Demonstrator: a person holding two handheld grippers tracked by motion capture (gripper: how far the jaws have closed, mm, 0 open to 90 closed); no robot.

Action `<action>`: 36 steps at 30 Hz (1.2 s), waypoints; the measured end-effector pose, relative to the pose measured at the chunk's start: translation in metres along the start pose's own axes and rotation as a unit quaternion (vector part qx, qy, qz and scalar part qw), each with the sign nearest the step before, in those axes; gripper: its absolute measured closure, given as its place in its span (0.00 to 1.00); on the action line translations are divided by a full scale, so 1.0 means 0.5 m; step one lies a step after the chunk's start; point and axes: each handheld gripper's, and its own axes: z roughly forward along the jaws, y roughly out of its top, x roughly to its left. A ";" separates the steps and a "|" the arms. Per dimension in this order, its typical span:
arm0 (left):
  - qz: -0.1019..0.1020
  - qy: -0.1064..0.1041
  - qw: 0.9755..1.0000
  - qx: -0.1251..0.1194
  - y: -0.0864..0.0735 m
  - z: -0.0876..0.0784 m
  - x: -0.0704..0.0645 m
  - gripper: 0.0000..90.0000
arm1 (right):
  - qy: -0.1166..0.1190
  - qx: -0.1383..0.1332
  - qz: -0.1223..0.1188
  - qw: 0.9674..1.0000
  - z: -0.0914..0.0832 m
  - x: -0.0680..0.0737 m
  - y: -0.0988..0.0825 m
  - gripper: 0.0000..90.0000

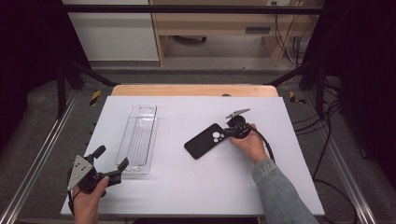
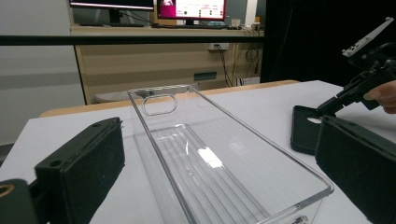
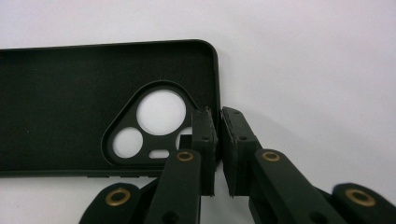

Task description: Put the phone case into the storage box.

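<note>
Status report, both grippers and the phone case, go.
Right gripper shut on phone case edge. Left gripper open, beside clear tray. Nothing in the way.

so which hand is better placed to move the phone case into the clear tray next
Right. The right gripper is already shut on the short end wall of the black phone case, beside its camera cutout. The left gripper stands open at the near end of the clear plastic tray, holding nothing, well apart from the case.
</note>
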 end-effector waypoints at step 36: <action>0.055 -0.045 0.995 0.067 0.122 0.060 -0.102 0.01 | -0.054 -0.136 -0.105 0.984 -0.250 0.061 0.023 0.98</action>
